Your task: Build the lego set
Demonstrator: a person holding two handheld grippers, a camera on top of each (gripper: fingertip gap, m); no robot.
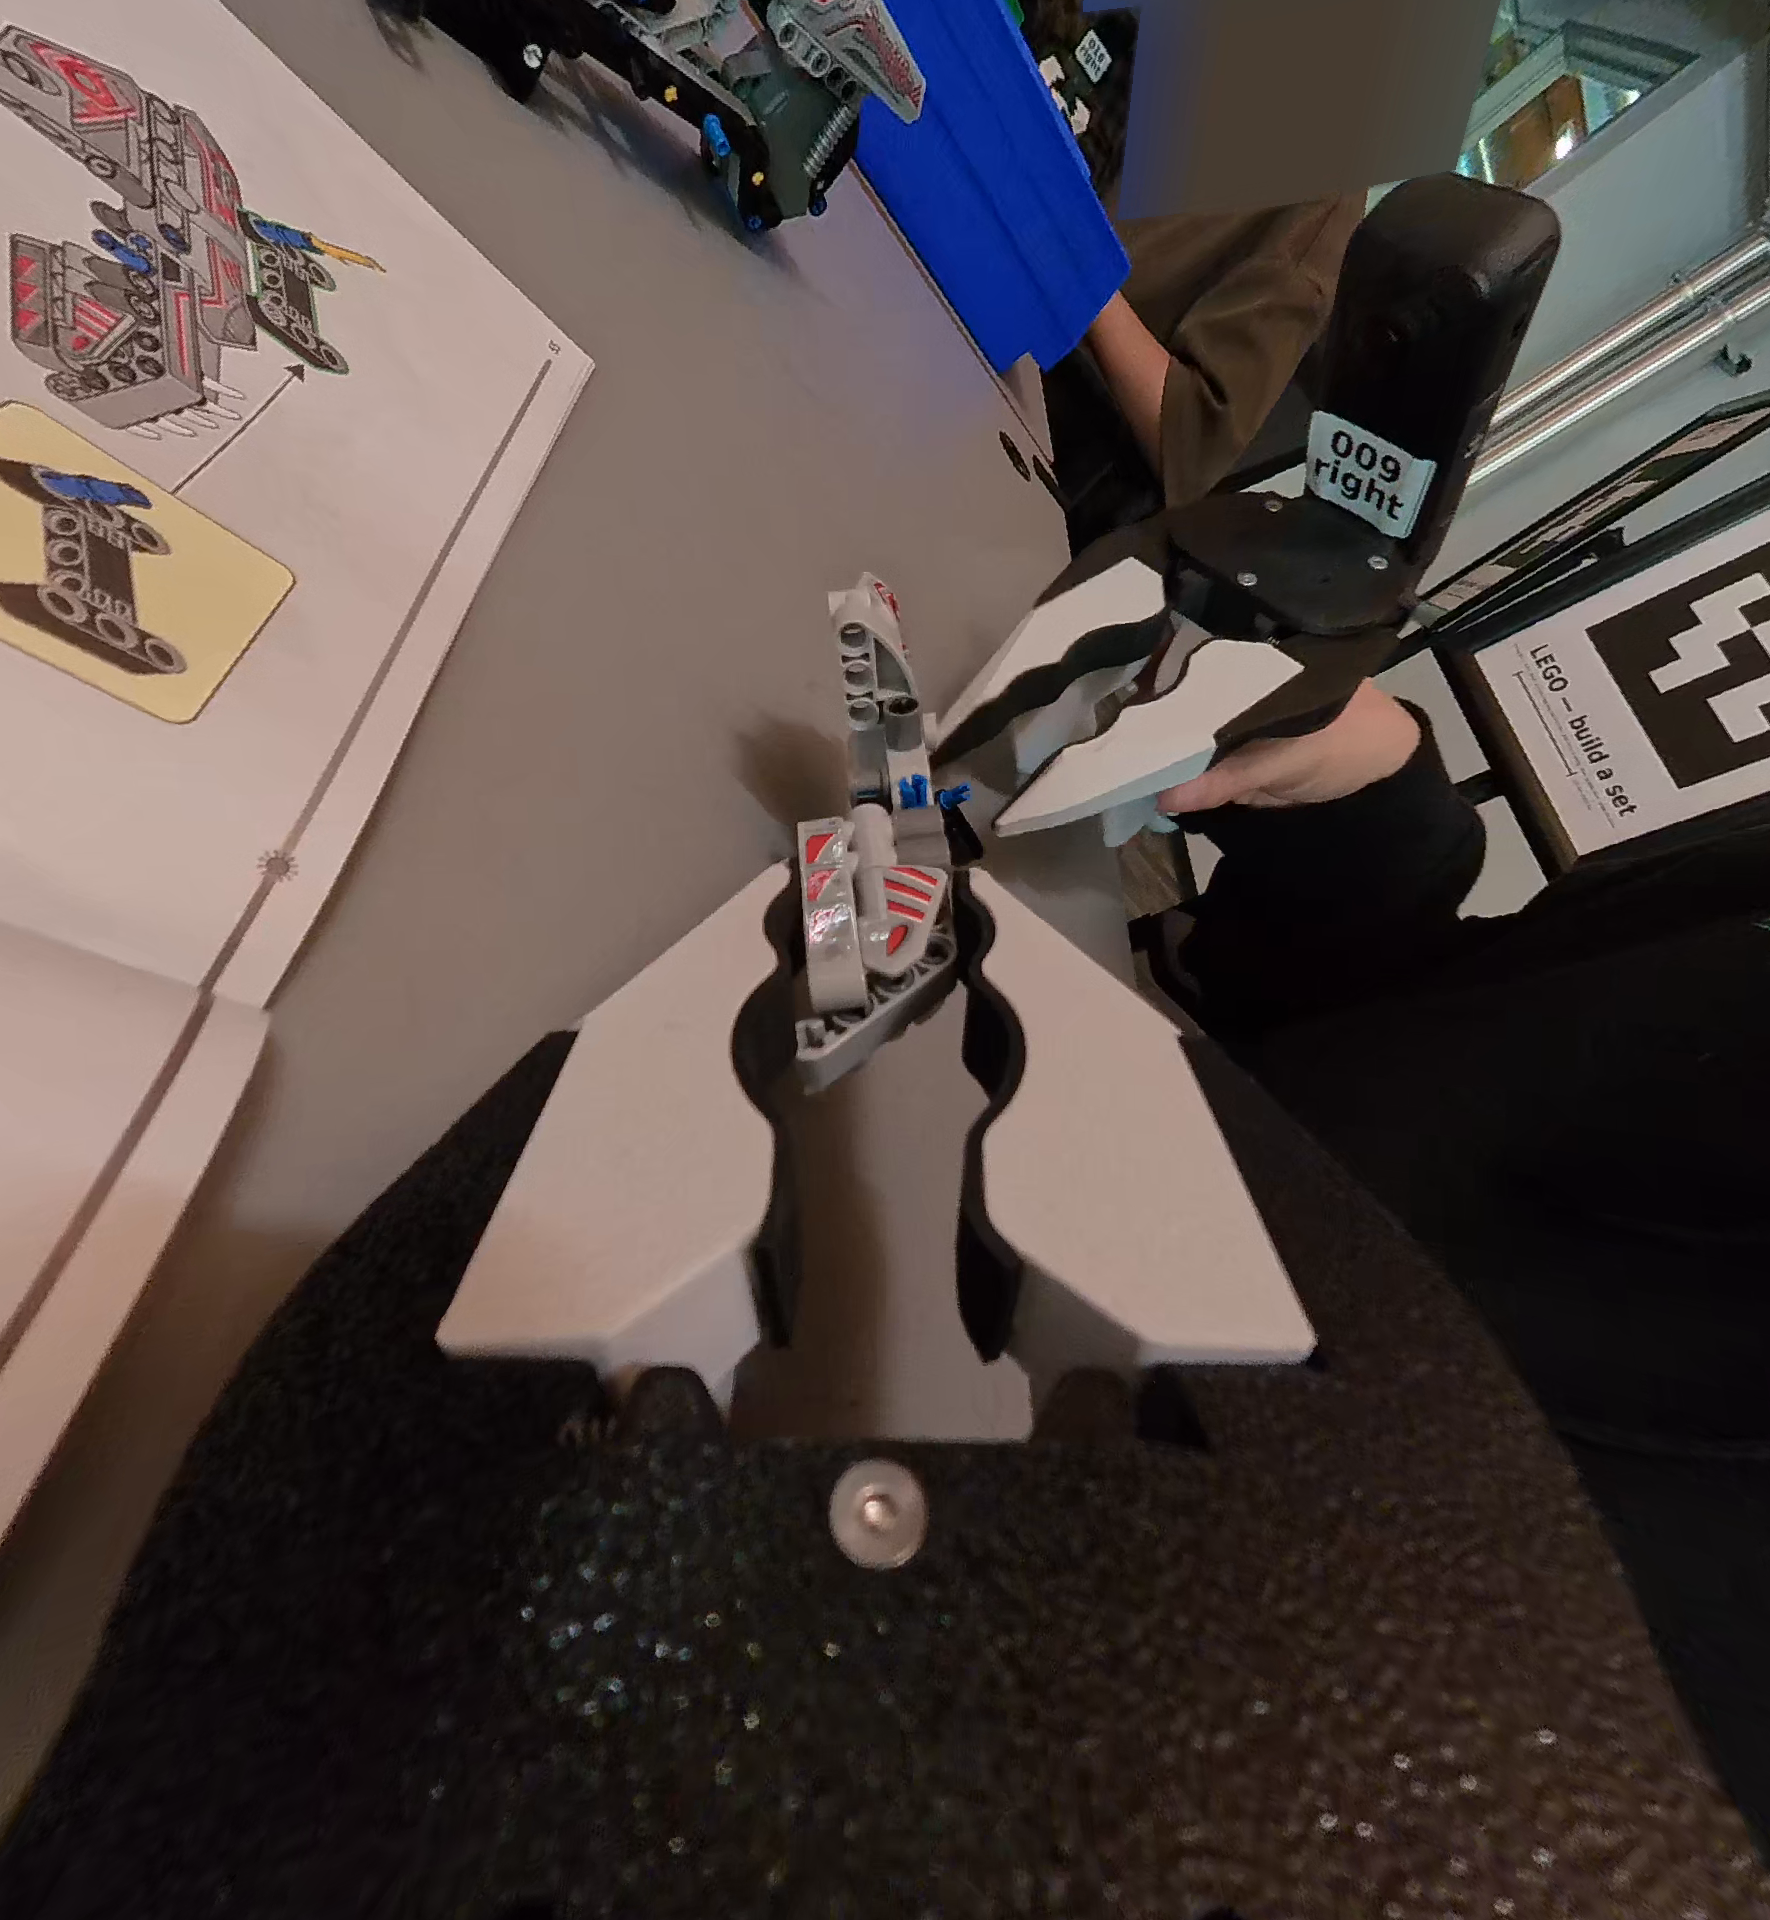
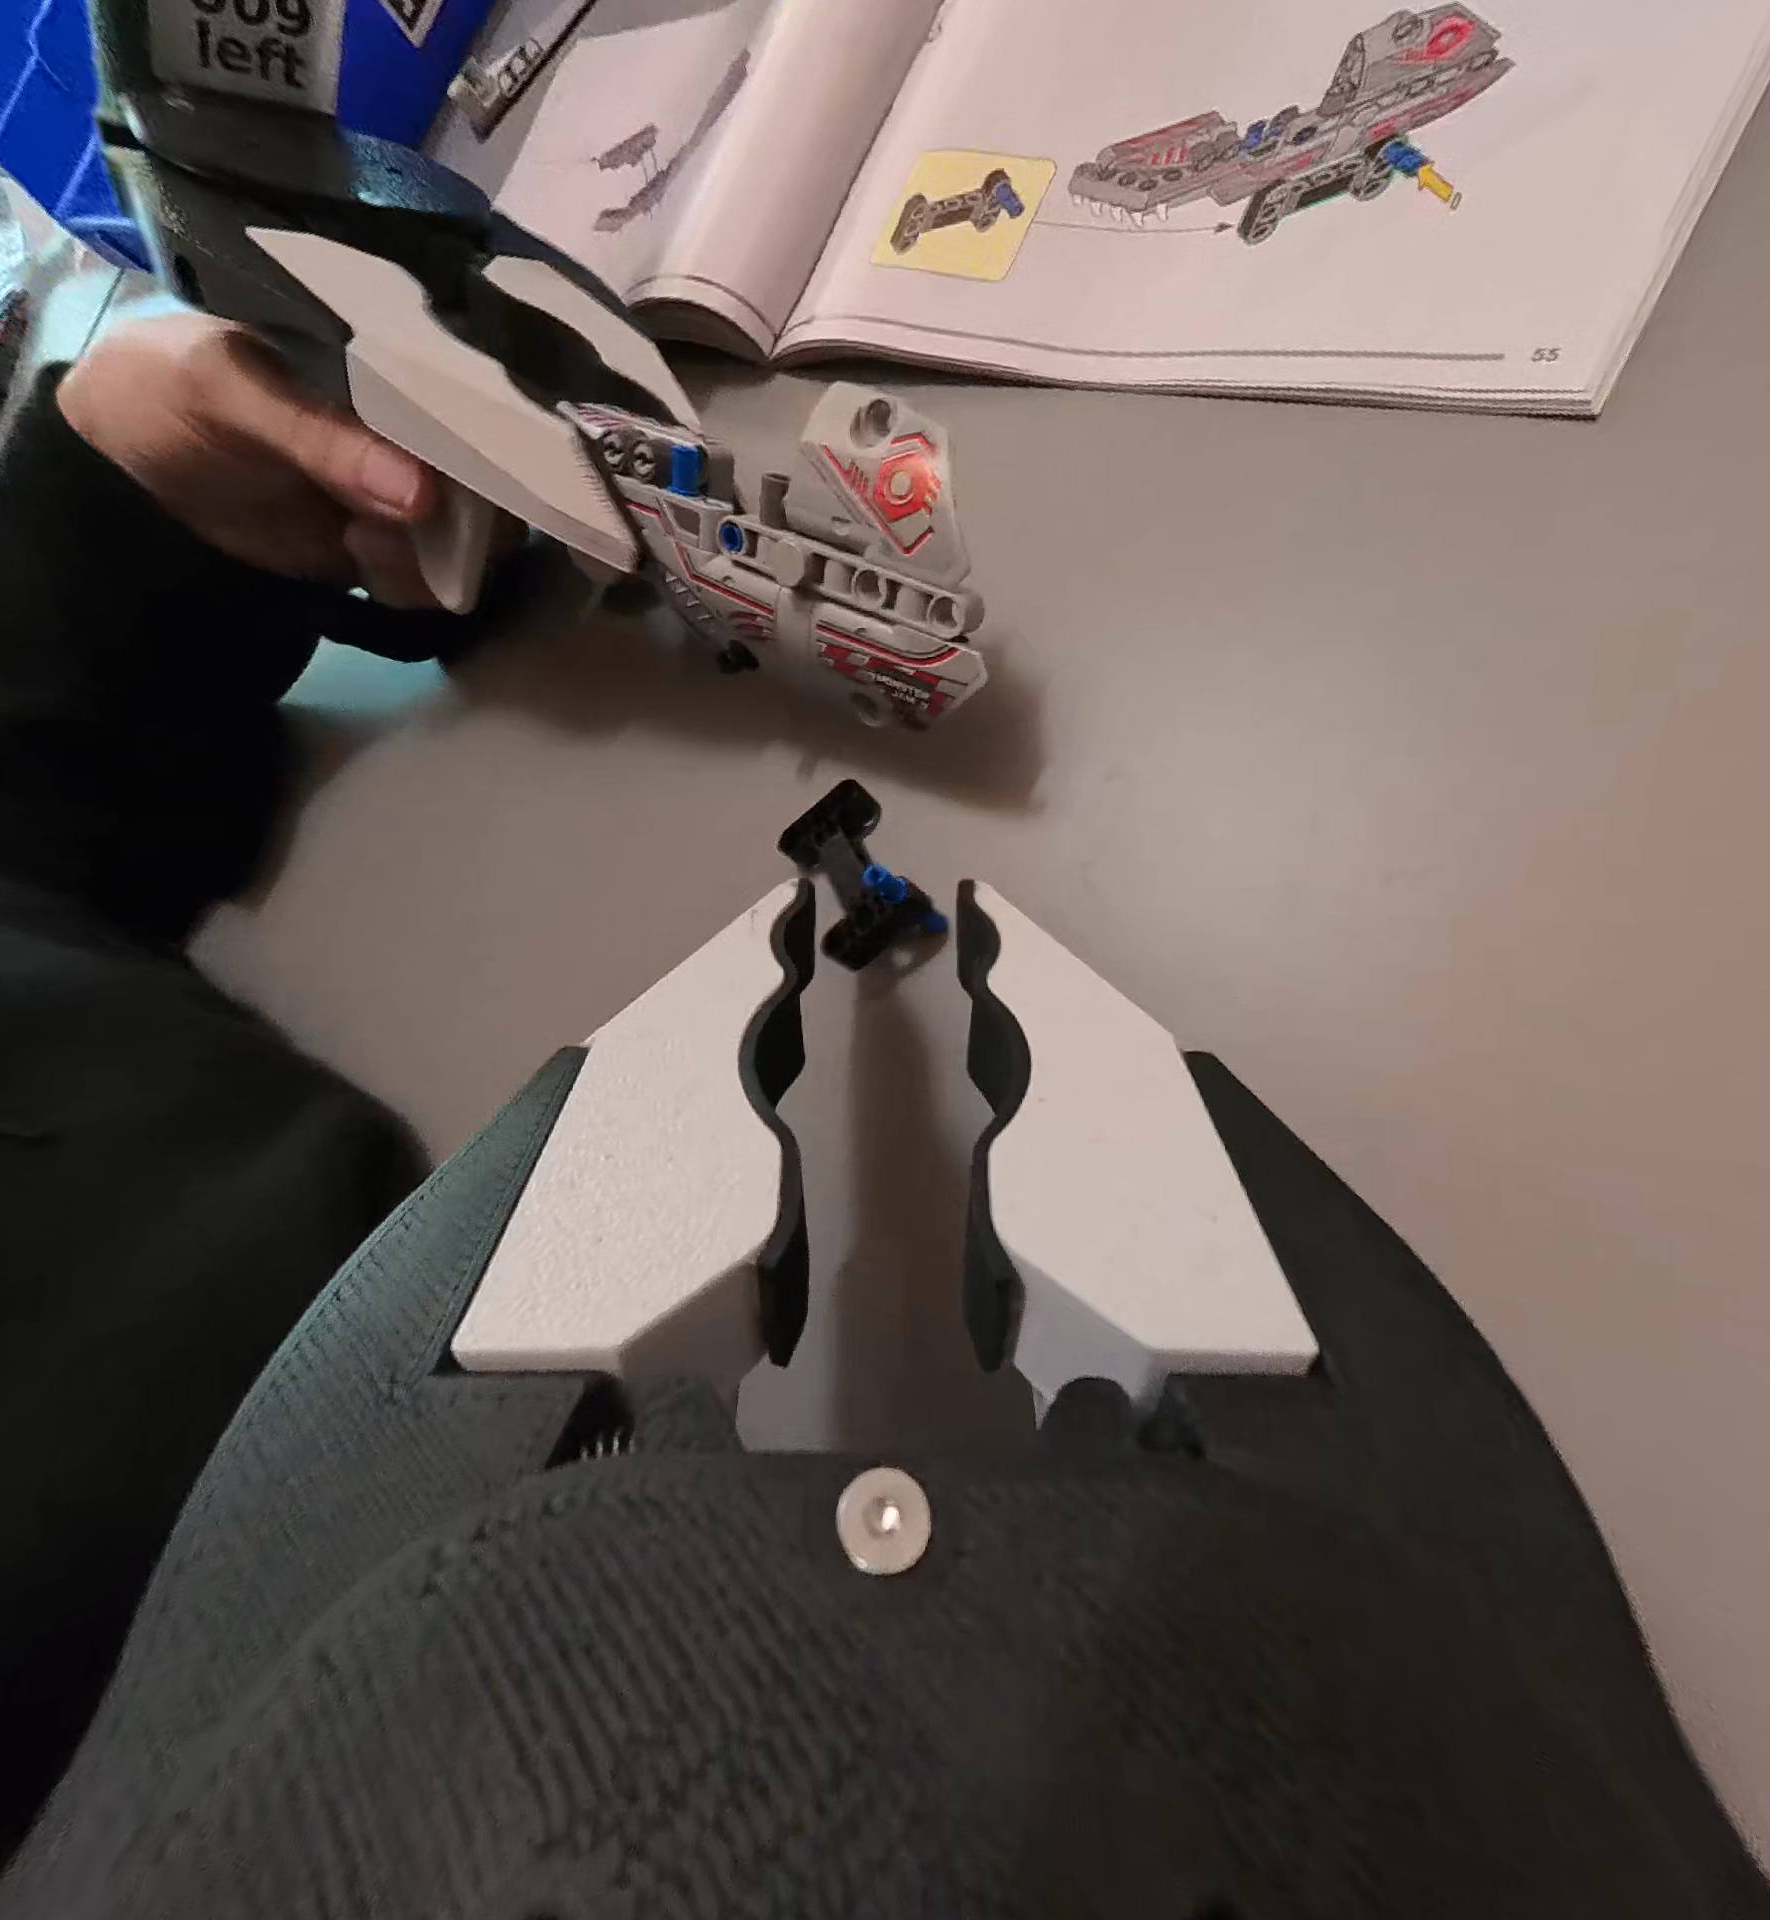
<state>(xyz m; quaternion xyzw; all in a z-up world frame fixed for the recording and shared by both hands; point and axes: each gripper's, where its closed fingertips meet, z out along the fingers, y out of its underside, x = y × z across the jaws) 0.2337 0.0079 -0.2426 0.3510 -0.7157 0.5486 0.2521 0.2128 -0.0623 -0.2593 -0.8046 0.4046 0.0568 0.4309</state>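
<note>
The left gripper (image 1: 876, 883) was clamped on one end of the grey-and-red lego assembly (image 2: 819, 582), which rested on the grey table (image 2: 1380, 831) with its free end pointing to 3 o'clock in the right wrist view. The right gripper (image 2: 881, 894) stood spread, gripping nothing, with a small black piece with blue pins (image 2: 855, 888) lying on the table between its tips, just apart from the assembly. An open instruction booklet (image 2: 1224, 291) lay beyond at 1 o'clock, and a blue bin (image 1: 985, 187) stood at 12 o'clock in the left wrist view.
</note>
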